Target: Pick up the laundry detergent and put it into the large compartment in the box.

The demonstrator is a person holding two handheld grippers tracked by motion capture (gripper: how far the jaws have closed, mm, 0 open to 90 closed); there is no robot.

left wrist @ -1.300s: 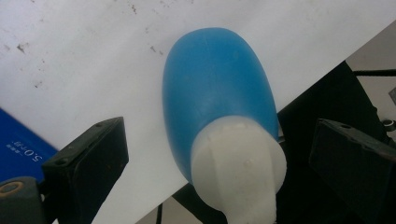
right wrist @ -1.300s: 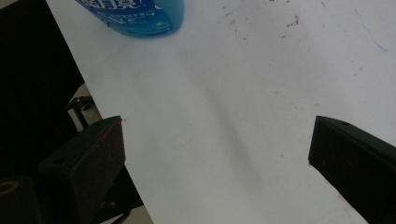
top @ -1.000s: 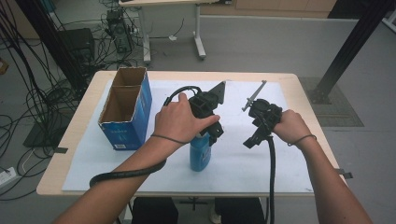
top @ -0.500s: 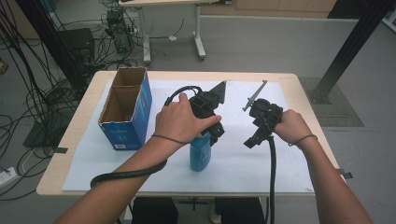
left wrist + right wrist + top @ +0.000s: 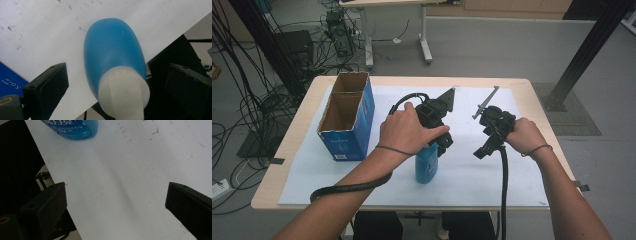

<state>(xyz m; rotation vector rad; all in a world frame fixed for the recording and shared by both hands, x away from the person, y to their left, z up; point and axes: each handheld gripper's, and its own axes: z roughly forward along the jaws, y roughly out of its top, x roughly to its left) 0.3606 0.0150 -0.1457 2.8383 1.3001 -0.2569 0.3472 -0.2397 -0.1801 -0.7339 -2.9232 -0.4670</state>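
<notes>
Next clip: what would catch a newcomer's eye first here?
The blue bottle standing upright near the front middle of the white sheet, with the left gripper right above it, its open jaws either side of the white cap. Next, the open blue carton standing at the table's left. The right gripper hangs open over bare sheet to the bottle's right.
</notes>
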